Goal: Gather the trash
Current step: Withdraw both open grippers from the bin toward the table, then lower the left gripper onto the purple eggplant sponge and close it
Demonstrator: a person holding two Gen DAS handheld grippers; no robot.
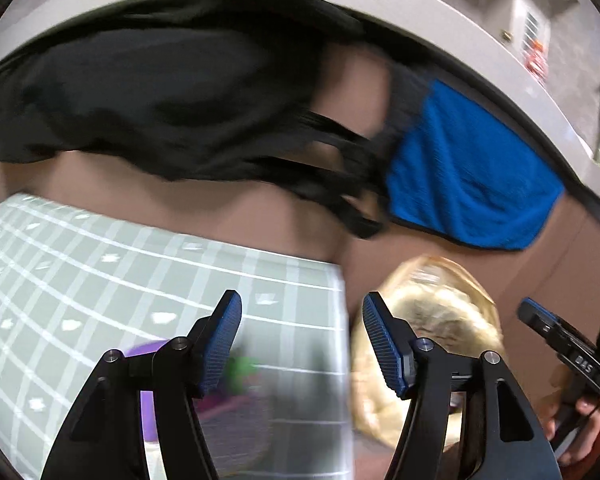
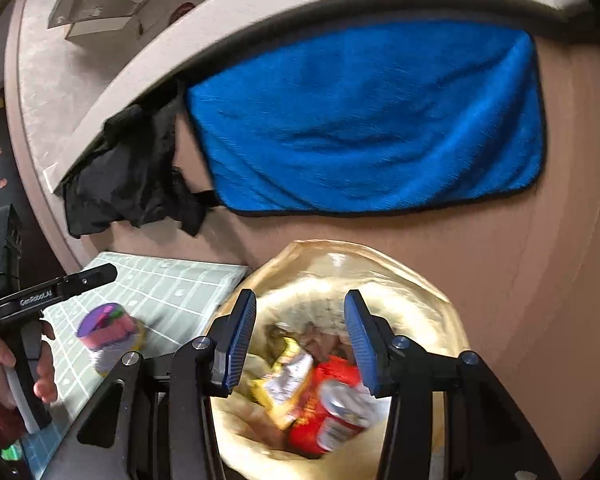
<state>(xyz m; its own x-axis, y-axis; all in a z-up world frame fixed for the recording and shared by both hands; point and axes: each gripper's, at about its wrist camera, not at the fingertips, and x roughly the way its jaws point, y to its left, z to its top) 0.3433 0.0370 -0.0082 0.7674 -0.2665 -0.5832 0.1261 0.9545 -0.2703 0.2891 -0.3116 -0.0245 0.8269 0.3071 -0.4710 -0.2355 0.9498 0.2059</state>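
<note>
2 wrappers (image 2: 300, 384) and a can (image 2: 344, 412) lie inside the bag (image 2: 380, 272), apparently dropped there. Right gripper (image 2: 300, 344) hangs over them, jaws apart, holding nothing. Left gripper (image 1: 300, 344) gapes empty over the mat (image 1: 100, 260), likely bound for the cup (image 2: 108, 336). Blue towel (image 2: 360, 120), black cloth (image 2: 132, 176) drape a tan surface (image 2: 540, 280).

Home: towel (image 2: 364, 120), lined bin (image 2: 380, 264)

Open yellowish trash bag (image 2: 400, 280) just right of the green checked mat (image 2: 172, 280). Inside the bag: red can (image 2: 336, 404), tipped over, beside a crumpled yellow wrapper (image 2: 288, 380). On the mat: little purple-topped cup (image 2: 108, 332), upright.
</note>
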